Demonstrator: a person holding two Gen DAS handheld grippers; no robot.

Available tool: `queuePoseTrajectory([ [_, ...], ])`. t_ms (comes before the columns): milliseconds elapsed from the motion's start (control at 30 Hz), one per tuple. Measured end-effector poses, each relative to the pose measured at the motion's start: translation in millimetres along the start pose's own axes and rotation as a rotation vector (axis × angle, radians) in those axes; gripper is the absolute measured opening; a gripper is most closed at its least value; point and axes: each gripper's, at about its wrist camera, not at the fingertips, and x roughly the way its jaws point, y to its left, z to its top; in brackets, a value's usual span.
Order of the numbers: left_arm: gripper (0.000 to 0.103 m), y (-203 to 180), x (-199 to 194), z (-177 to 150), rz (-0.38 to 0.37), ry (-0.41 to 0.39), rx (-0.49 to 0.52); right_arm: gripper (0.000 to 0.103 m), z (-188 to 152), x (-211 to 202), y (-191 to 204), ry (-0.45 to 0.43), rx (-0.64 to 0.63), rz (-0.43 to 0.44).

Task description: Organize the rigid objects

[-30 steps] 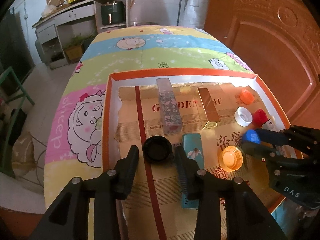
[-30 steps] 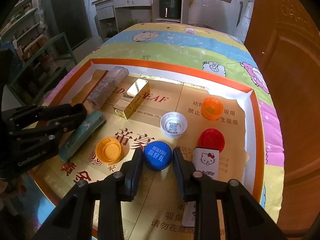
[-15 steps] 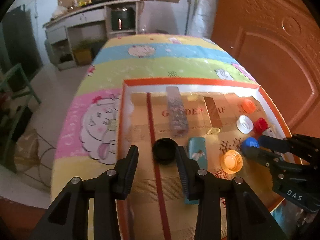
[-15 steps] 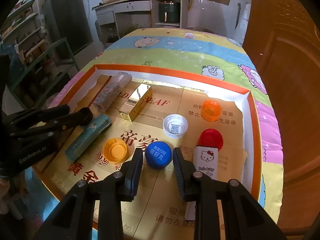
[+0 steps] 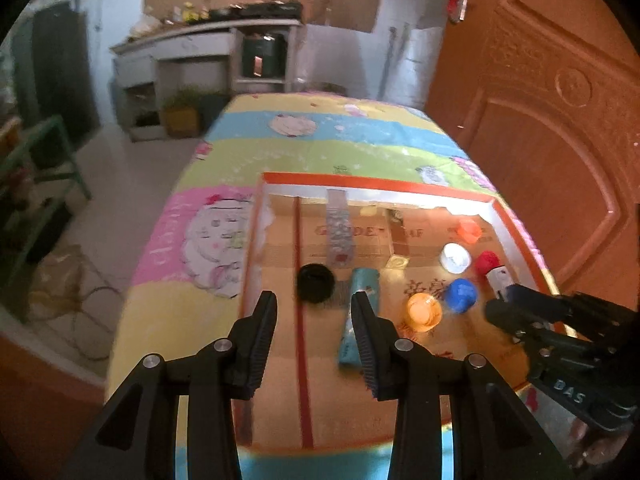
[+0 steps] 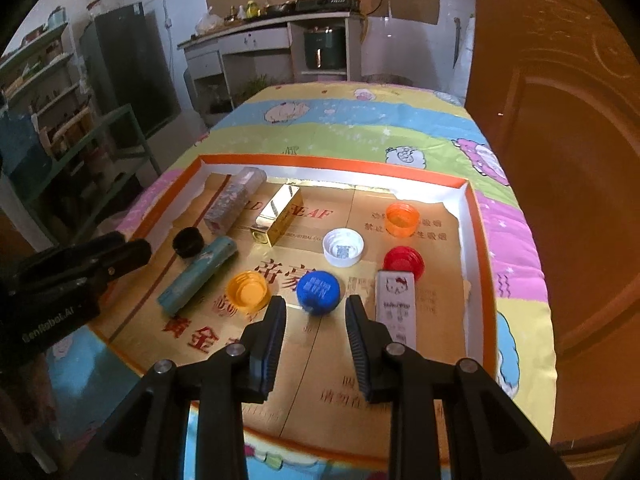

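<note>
A: Report on the tray [image 6: 474, 240]. Contents?

B: Shallow box tray, orange rim, white inner wall, gold printed cardboard floor. It lies on a bed covered with a striped cartoon sheet [image 6: 360, 120]. Inside, 5 caps: black cap [image 6: 187, 242] at the left, yellow-orange cap [image 6: 247, 290], blue cap [image 6: 318, 287] with white print, white cap [image 6: 343, 247] lying open side up, red cap [image 6: 403, 261], plus an orange cap [image 6: 402, 219] further back, so 6 in all.

A: Longer items?

B: A teal tube [image 6: 197, 276] lying flat and diagonal, beside the black cap. A clear patterned box [image 6: 235, 200] at the back left. A gold box [image 6: 277, 220] beside it. A white Hello Kitty case [image 6: 396, 300] touching the red cap's near side.

A: Fingers?

B: Left gripper [image 5: 314, 316]: fingers parted, nothing between them; the black cap sits beyond the tips, apart from both pads. Right gripper [image 6: 314, 318]: fingers parted, gripping nothing; the blue cap lies just past the tips, not pinched.

A: Limits of inspection?

B: The left wrist view is motion-blurred; print on the tray floor and the caps' detail cannot be read there. A small yellow item [image 5: 368, 211] by the far wall cannot be identified. The tray's near edge is hidden behind both grippers. The case's lower print is too small to read.
</note>
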Motion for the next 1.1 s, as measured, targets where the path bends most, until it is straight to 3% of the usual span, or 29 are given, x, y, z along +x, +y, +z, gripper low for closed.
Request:
queuePoseTrajectory([
  [233,0.040,-7,-38,-21,0.136,-0.073,-0.008,0.031,-18,-41,3,-0.089,0.037,-0.012],
  [467,0.040,-14,-77,-48,0.050,-0.067,-0.032,0.031,-43,-94,20,-0.193,0.042,-0.053],
  [700,0.040,-31,-118,-79,0.083,-0.074,0.023,0.031,-72,-130,43,-0.233,0.024,-0.083],
  [933,0.040,-33,-164,-106,0.049,-0.104,0.037,0.031,-92,-163,56,-0.264,0.056,-0.071],
  [1100,0.040,-36,-198,-125,0.063,-0.150,0.053,0.031,-108,-190,65,-0.294,0.070,-0.080],
])
